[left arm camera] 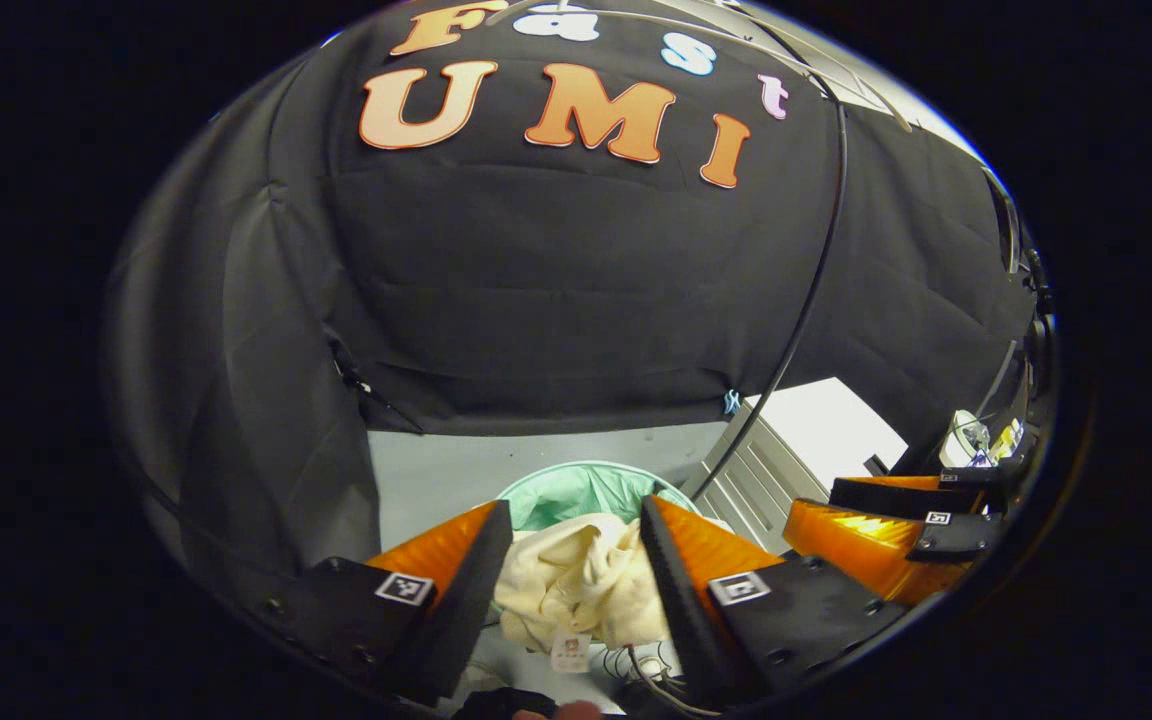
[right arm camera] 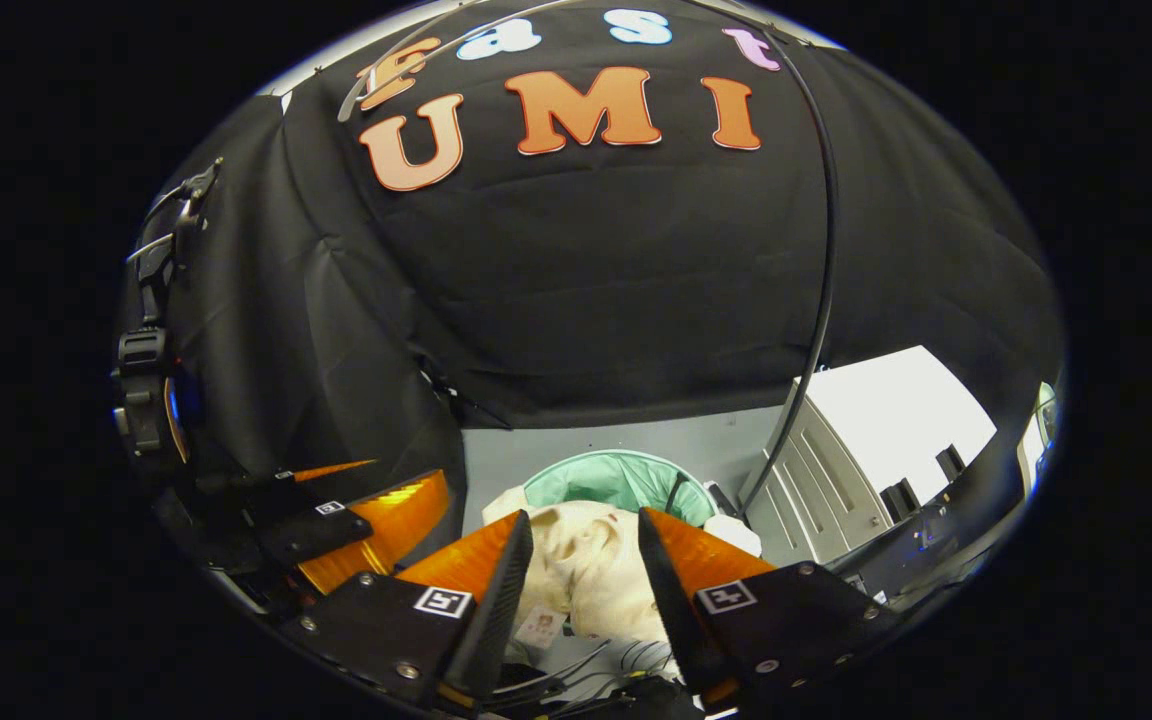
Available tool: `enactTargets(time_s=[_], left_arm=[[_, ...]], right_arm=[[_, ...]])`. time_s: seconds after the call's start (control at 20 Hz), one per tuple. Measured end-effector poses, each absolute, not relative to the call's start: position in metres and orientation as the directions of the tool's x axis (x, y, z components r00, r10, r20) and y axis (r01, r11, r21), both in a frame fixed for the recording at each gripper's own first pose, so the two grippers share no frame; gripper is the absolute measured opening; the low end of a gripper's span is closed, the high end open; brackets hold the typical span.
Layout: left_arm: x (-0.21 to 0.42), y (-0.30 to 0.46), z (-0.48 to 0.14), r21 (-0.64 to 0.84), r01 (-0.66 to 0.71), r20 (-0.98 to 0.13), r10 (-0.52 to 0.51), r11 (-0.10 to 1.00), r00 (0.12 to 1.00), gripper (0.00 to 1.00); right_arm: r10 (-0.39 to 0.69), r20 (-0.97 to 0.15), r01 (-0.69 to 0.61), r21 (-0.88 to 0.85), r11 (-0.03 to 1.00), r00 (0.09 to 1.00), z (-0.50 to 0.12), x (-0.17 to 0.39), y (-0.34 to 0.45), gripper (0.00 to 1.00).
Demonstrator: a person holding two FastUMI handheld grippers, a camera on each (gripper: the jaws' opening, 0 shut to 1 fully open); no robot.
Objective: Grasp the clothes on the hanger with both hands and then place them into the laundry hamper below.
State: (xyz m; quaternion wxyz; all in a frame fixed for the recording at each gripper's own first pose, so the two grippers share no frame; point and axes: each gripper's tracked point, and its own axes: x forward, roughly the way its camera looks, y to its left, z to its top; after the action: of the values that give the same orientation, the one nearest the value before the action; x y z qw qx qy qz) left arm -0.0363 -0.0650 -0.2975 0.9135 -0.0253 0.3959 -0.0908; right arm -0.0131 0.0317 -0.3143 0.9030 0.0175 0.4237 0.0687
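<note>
clothes (left arm camera: 576, 585) are lying bunched over the near rim of the laundry hamper (left arm camera: 586, 490), below and ahead of you | left gripper (left arm camera: 576, 560) and right gripper (right arm camera: 581, 565) are both hanging spread above them, empty (neither noticeably nearer) | garment's long axis, hamper base: you're not seeing them, hidden by the fingers
</note>
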Motion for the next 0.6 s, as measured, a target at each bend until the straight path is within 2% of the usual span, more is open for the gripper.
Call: enactTargets(time_s=[0.05, 0.1, 0.2, 0.45, 0.6], left_arm=[[-0.038, -0.064, -0.298, -0.116, 0.141, -0.721, -0.181, 0.983, 0.669, 0.99], [-0.039, -0.062, -0.299, -0.112, 0.133, -0.723, -0.173, 0.985, 0.668, 1.00], [-0.040, -0.057, -0.299, -0.113, 0.113, -0.727, -0.160, 0.987, 0.668, 0.98], [-0.049, -0.050, -0.300, -0.125, 0.073, -0.739, -0.142, 0.989, 0.659, 0.98], [-0.050, -0.049, -0.287, -0.134, 0.071, -0.712, -0.146, 0.988, 0.687, 0.98]], right_arm=[[0.140, -0.764, -0.107, 0.093, 0.990, 0.630, -0.315, -0.015, 0.032, 0.71], [0.138, -0.765, -0.104, 0.093, 0.990, 0.629, -0.313, -0.016, 0.033, 0.82], [0.122, -0.767, -0.095, 0.080, 0.992, 0.630, -0.313, -0.017, 0.030, 0.89], [0.116, -0.781, -0.077, 0.087, 0.993, 0.613, -0.316, -0.026, 0.030, 0.94], [0.114, -0.760, -0.077, 0.084, 0.994, 0.640, -0.304, -0.027, 0.030, 0.94]])
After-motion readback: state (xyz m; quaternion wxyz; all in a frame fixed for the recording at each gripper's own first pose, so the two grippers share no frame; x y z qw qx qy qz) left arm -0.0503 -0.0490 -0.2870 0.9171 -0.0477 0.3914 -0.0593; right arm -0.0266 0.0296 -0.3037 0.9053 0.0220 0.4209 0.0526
